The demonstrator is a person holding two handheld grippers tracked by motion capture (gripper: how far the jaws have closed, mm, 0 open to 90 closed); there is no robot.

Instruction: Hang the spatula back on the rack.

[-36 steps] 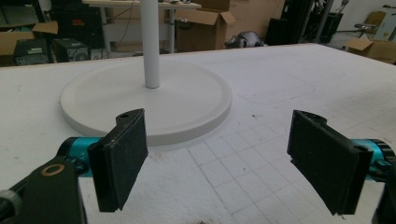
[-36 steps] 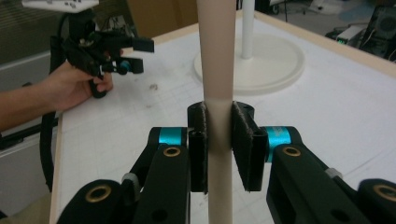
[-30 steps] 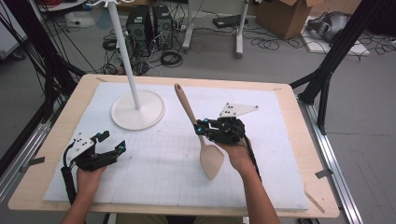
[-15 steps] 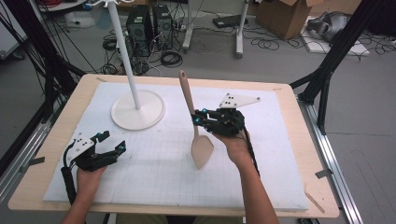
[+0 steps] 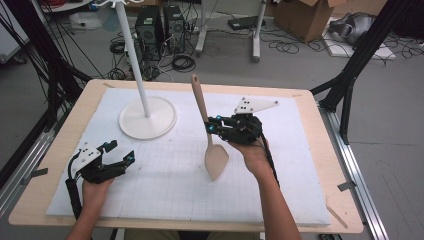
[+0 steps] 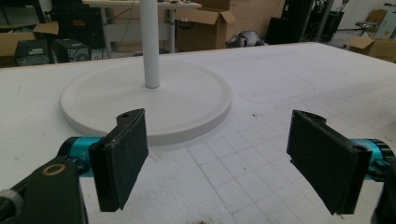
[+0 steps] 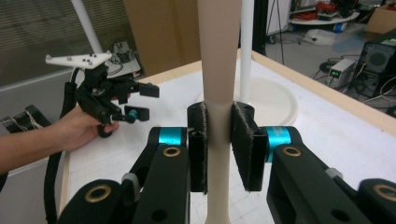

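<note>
- Gripping a pale beige wooden spatula (image 5: 210,130) by its narrow handle, the right gripper (image 5: 214,126) has its two black pads pressed on either side of the wood, jaws closed in on it.
- Held above the white gridded foam mat (image 5: 165,190), near the middle of the table and slightly to the right, the spatula stands tilted: its broad flat blade hangs low on the near side, its rounded handle end points up and toward the far side.
- In the right gripper view the handle (image 7: 218,70) rises between the pads and crosses in front of a white pole.
- At the near left of the mat, the left gripper (image 5: 118,156) rests in the person's left hand (image 5: 95,189), jaws spread wide with nothing between them.
- Just beyond it, on the far left, a white stand with a round disc base (image 5: 148,119) and a thin upright pole sits on the mat, well apart from the spatula.
- Under the mat lies a light wooden tabletop (image 5: 310,105).
</note>
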